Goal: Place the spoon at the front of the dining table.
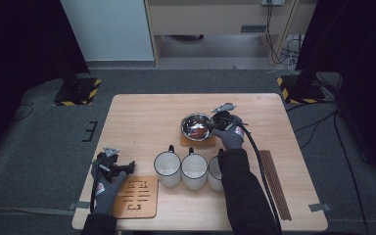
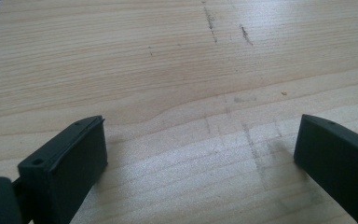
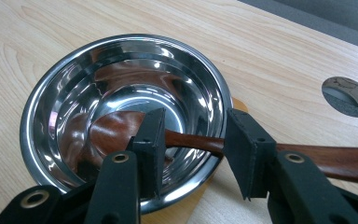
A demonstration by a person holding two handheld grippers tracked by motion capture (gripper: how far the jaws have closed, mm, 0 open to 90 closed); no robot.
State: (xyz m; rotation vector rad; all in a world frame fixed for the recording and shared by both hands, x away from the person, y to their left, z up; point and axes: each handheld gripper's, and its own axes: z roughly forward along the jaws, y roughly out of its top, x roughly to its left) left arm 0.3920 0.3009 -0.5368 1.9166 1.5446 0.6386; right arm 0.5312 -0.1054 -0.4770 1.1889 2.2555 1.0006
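A shiny steel bowl (image 1: 197,126) (image 3: 42,98) stands on a wooden coaster (image 1: 198,142) at the table's middle right. A dark wooden spoon (image 3: 193,141) lies with its head in the bowl and its handle over the rim. My right gripper (image 1: 214,125) (image 3: 194,122) hovers at the bowl's right rim, open; the handle runs crosswise behind both jaws and the pads do not press on it. My left gripper (image 1: 127,166) (image 2: 200,123) is open over bare tabletop (image 2: 177,70) near the front left, with nothing between its jaws.
Three white mugs (image 1: 167,168) (image 1: 194,170) (image 1: 214,172) stand in a row in front of the bowl. A cut-out wooden trivet (image 1: 136,197) lies at the front left. Long brown sticks (image 1: 276,183) lie along the right side. A round hole (image 3: 347,96) is in the tabletop.
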